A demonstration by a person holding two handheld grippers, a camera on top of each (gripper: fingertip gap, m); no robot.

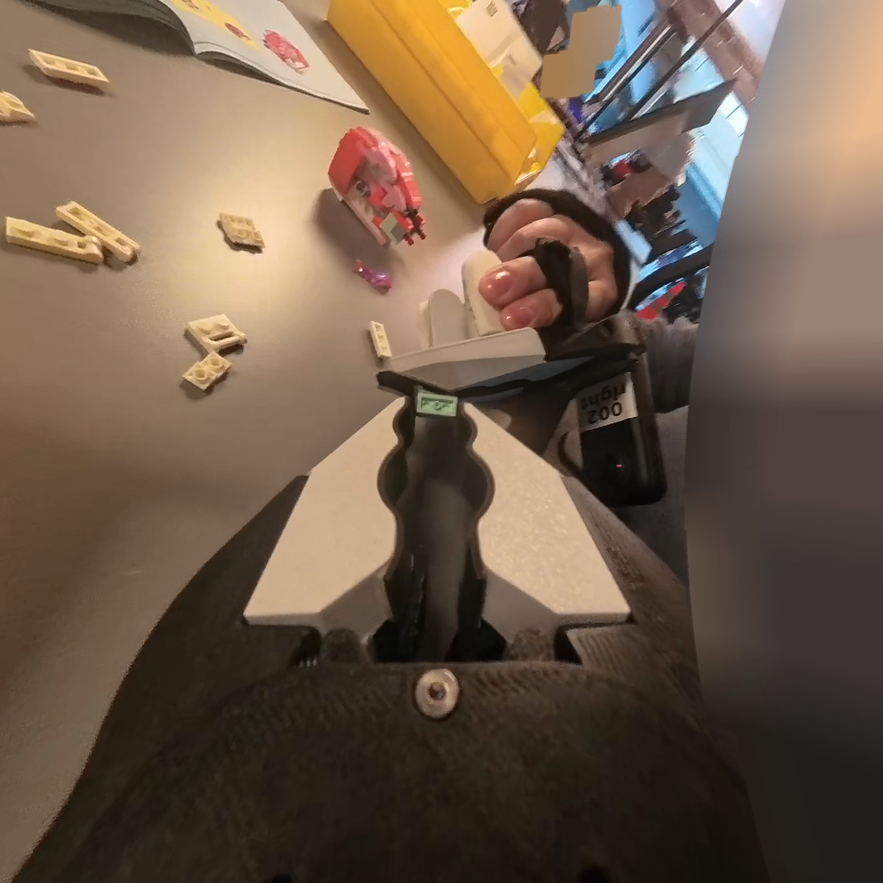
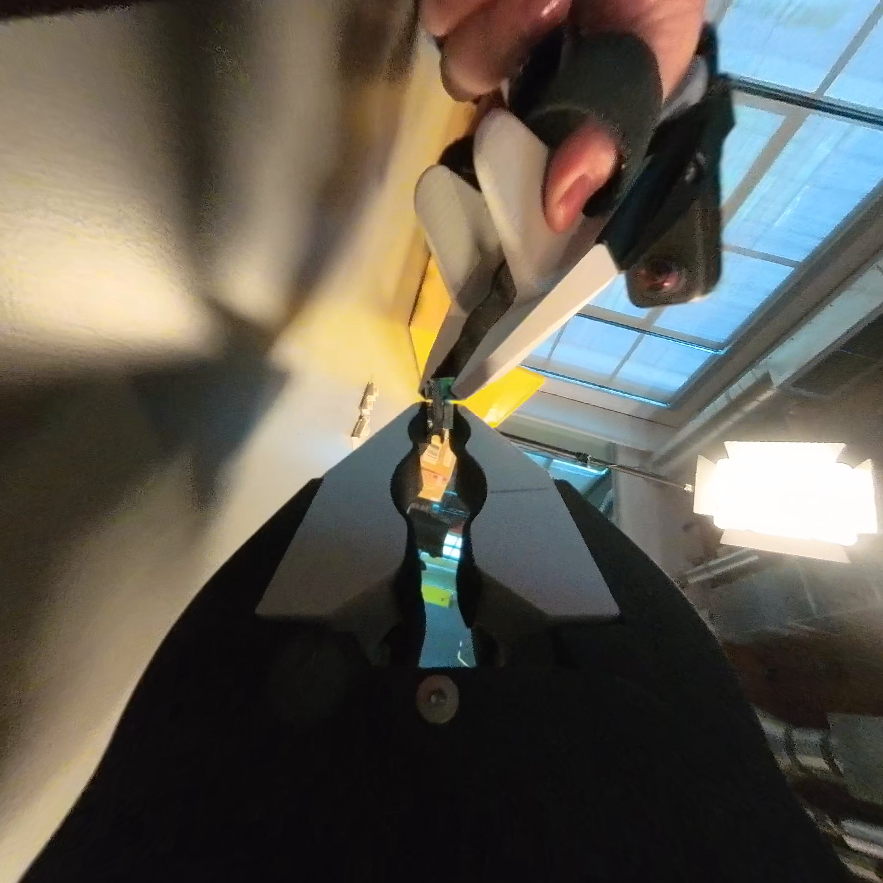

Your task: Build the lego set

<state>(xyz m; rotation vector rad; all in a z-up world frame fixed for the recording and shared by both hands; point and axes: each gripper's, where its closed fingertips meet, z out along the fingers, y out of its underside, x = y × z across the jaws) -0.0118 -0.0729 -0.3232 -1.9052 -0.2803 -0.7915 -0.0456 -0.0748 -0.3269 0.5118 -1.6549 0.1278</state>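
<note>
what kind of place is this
Probably a workshop or lab bench set up for toy-brick building: loose cream bricks and a red and pink brick model lie on a grey table beside an open instruction booklet and yellow storage bins.

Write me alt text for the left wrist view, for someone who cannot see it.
The left gripper pinches a small green brick, which the right gripper's tips meet from above. Cream bricks and a red model lie on the grey table.

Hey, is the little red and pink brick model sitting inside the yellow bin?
No, the red and pink model stands on the grey table, beside the yellow bin.
</note>
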